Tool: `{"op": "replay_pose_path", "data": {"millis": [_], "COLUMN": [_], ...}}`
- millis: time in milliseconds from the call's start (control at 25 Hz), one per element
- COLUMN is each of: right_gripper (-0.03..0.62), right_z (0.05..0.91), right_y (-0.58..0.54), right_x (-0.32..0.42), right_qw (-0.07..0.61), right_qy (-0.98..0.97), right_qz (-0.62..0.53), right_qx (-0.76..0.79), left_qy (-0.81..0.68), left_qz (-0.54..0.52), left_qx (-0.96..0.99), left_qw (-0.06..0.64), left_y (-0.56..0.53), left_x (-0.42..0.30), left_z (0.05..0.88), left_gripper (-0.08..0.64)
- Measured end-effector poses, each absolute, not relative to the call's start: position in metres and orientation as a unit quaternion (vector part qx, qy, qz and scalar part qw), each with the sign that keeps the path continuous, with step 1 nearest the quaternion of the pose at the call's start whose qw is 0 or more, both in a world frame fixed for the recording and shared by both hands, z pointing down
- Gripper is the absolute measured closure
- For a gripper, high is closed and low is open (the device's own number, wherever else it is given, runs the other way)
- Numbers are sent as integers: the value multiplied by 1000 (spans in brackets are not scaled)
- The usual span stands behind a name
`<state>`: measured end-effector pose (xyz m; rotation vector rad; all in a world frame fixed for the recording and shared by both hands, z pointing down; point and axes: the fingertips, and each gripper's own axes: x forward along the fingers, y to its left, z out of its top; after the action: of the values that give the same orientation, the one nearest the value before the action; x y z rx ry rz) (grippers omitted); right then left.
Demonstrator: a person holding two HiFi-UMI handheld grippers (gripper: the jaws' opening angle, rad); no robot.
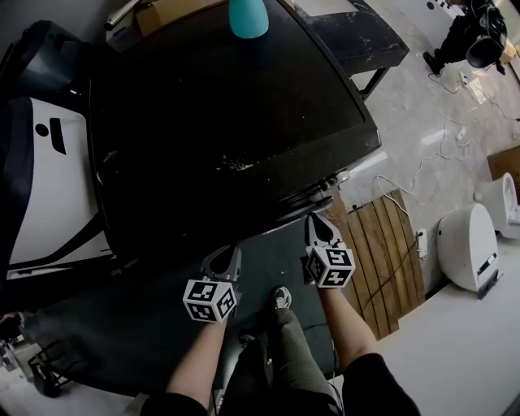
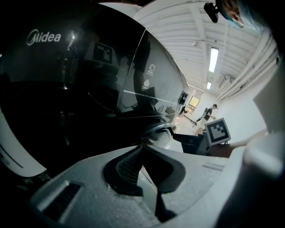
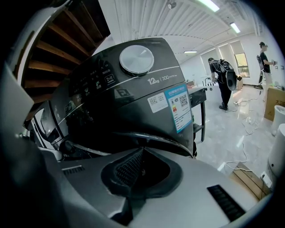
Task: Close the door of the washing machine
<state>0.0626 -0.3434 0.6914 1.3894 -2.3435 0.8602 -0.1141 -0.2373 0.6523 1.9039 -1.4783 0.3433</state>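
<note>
A black washing machine [image 1: 227,122] fills the head view from above. Both grippers hang at its front edge. My left gripper [image 1: 223,258] is shut and empty, and its jaws [image 2: 142,148] meet close before the dark glossy door [image 2: 80,89] that carries a brand logo. My right gripper [image 1: 318,223] is also shut with nothing between its pads. In the right gripper view its jaws [image 3: 141,151] point at the dark front panel just below the silver knob [image 3: 136,59] and a blue label [image 3: 178,107]. A curved dark rim [image 3: 160,139] lies right beyond those tips. Whether either gripper touches the door I cannot tell.
A teal bottle [image 1: 248,18] stands on the machine's top. A white appliance [image 1: 49,187] is at the left, a wooden pallet [image 1: 382,260] and a white unit [image 1: 470,244] at the right. Cables [image 1: 439,154] trail on the floor. A person [image 1: 471,36] stands far back.
</note>
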Motion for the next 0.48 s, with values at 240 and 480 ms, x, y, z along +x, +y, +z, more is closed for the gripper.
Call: {"op": "replay_pose_path", "data": {"millis": [240,480], "right_gripper": [592,594], "right_z": [689,694], "right_y": [-346,-352], "right_x": [60,57], "right_qw": [136,136], "right_qy": [-809,-812], "right_qz": [302,313], "right_qx": [486,473], "left_qy": [-561,-565], "left_qz": [131,129], "left_qx": [740,740], "left_qw": [347,341], "left_y": [-240,-242], "left_x": [-113,-114], "left_z": [655,656], "left_gripper": [551,551]}}
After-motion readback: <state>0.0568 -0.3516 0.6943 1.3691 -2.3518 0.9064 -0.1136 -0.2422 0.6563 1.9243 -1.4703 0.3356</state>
